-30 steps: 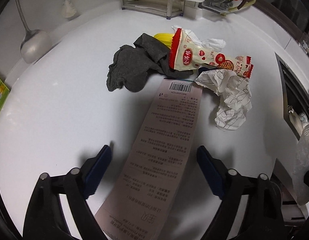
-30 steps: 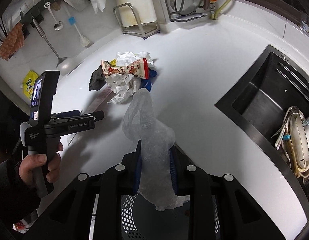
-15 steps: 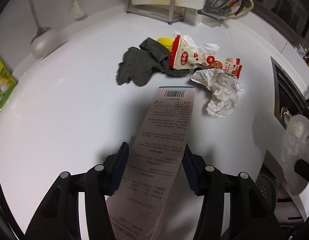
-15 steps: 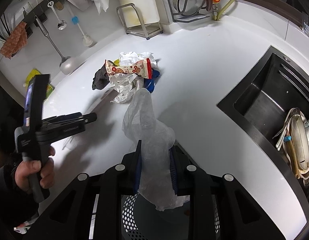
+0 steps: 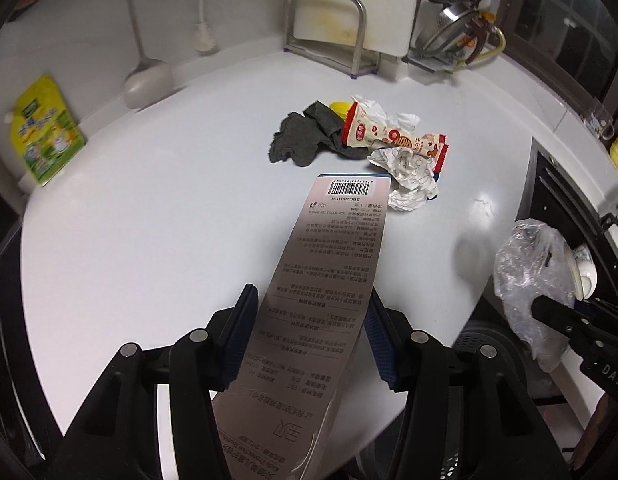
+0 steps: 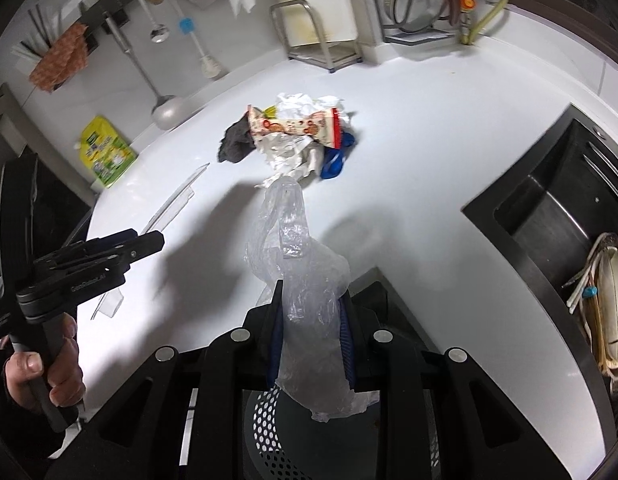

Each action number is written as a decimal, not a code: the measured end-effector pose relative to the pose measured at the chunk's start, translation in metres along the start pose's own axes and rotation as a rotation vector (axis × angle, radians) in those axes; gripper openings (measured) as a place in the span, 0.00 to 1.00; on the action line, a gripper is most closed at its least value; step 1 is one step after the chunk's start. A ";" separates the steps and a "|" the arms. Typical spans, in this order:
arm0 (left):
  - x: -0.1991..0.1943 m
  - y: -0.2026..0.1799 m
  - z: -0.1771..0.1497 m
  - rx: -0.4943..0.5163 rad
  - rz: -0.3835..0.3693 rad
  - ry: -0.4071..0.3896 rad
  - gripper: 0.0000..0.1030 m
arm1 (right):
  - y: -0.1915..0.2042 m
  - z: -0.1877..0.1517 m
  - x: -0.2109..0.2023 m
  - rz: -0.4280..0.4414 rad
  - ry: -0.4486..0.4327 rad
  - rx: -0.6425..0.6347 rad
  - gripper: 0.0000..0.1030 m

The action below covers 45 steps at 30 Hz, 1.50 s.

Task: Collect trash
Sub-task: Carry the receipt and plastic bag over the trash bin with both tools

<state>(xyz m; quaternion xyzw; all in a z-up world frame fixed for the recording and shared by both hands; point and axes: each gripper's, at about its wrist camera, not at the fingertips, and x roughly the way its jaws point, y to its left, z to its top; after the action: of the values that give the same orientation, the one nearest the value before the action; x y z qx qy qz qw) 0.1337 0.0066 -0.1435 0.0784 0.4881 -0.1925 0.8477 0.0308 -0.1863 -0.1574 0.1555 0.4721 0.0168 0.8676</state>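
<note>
In the left wrist view, our left gripper [image 5: 307, 334] was clamped on a long flat carton [image 5: 325, 292], lifted above the white counter [image 5: 149, 208]; the trash pile [image 5: 373, 148] lay beyond.

In the right wrist view, our right gripper [image 6: 311, 330] pinched a clear plastic bag [image 6: 305, 280] over a perforated bin [image 6: 269, 424].

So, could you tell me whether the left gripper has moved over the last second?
Yes. In the right wrist view the left gripper has pulled back from the trash pile, toward the counter's near edge.
</note>
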 end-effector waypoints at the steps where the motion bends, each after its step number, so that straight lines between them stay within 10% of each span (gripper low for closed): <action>1: -0.004 0.000 -0.002 -0.009 0.006 -0.005 0.50 | 0.001 -0.001 -0.001 0.007 0.004 -0.012 0.23; 25: -0.085 -0.064 -0.080 -0.177 0.091 -0.070 0.50 | -0.031 -0.047 -0.057 0.115 0.058 -0.192 0.23; 45: -0.078 -0.129 -0.149 -0.196 0.089 0.001 0.50 | -0.061 -0.107 -0.074 0.136 0.132 -0.240 0.23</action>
<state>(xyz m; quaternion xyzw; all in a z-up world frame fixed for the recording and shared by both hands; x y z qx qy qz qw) -0.0723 -0.0442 -0.1454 0.0168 0.5012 -0.1058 0.8586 -0.1058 -0.2303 -0.1693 0.0809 0.5111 0.1419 0.8438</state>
